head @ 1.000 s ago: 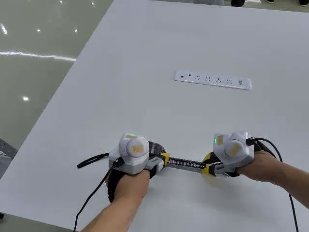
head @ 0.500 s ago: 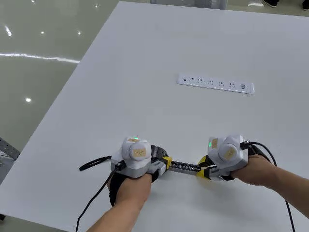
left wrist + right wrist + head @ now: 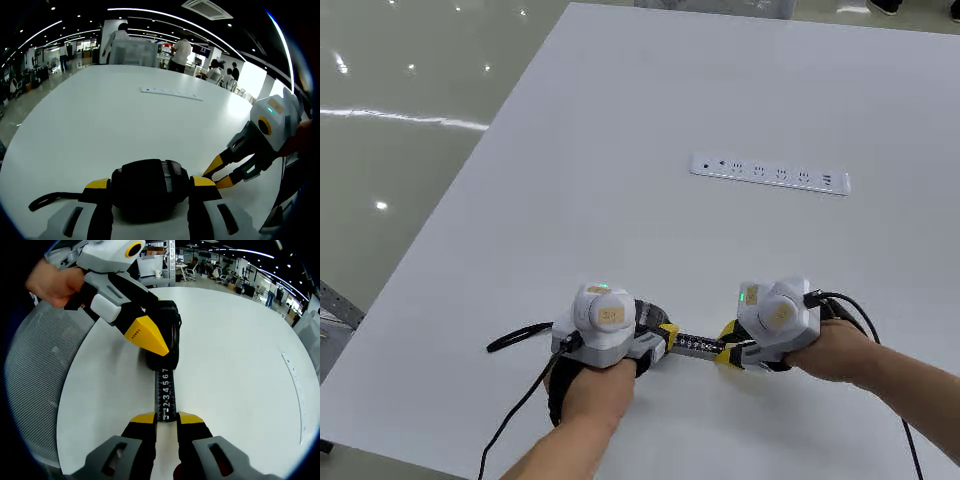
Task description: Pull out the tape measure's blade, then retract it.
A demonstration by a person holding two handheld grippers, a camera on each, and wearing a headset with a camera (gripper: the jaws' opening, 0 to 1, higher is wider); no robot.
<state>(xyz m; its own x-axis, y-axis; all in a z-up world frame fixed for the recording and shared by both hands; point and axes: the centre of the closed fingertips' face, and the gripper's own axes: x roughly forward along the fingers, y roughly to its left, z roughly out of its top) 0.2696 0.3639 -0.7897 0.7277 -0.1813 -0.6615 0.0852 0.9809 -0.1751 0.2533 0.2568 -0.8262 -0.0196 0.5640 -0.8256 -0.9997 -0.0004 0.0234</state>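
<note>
Jaws of the left gripper [image 3: 658,325] were clamped across the sides of the tape measure's black case [image 3: 150,189], which sat on the white table [image 3: 620,150] near its front edge. From the case a short length of blade [image 3: 165,390] ran flat along the tabletop, straight to the right gripper [image 3: 166,418], whose yellow tips were pressed together on the blade's free end. In the head view the blade's long axis lay left to right, with the two grippers facing each other along it and the case at the left end. Any further travel would likely have to follow that line: the right gripper away from the case to draw more blade, toward it to feed it back. A power strip [image 3: 770,173] lay well apart, farther back.
</note>
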